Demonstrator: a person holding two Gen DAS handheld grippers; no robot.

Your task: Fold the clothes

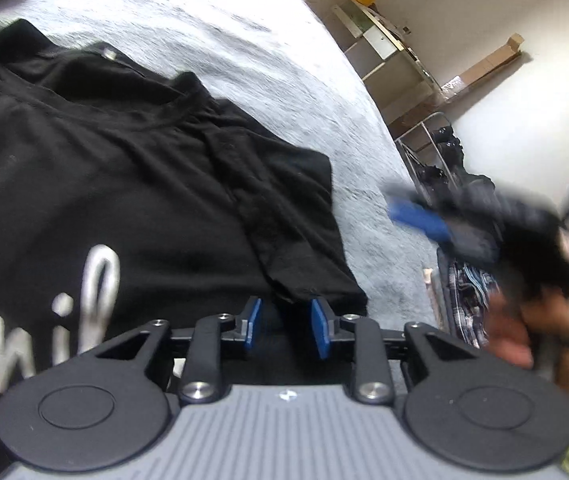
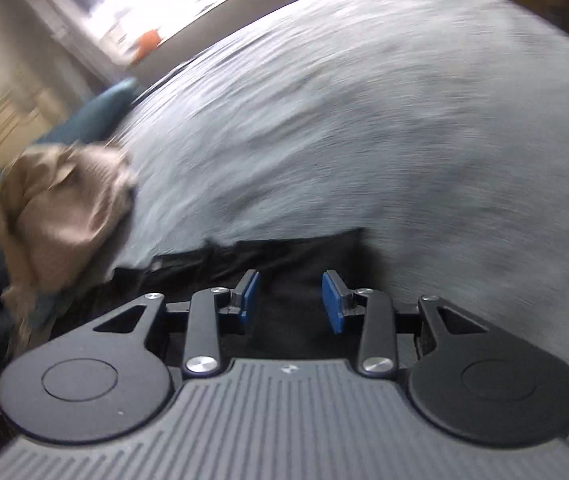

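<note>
A black T-shirt [image 1: 132, 184] with white lettering lies flat on a grey bedspread [image 1: 244, 48], its sleeve folded in along the right side. My left gripper [image 1: 286, 322] is open, its blue pads just above the shirt's lower sleeve edge, holding nothing. My right gripper [image 2: 292, 300] is open and empty, low over a black cloth edge [image 2: 284, 256] on the bedspread [image 2: 364, 120]. The right gripper also shows blurred in the left wrist view [image 1: 424, 220], held by a hand off the bed's right side.
A beige crumpled garment [image 2: 60, 216] lies on a dark teal cushion [image 2: 96, 116] at the left of the right wrist view. Shelves [image 1: 384, 52], a wire rack with dark items [image 1: 436, 152] and cardboard [image 1: 484, 64] stand beyond the bed's right edge.
</note>
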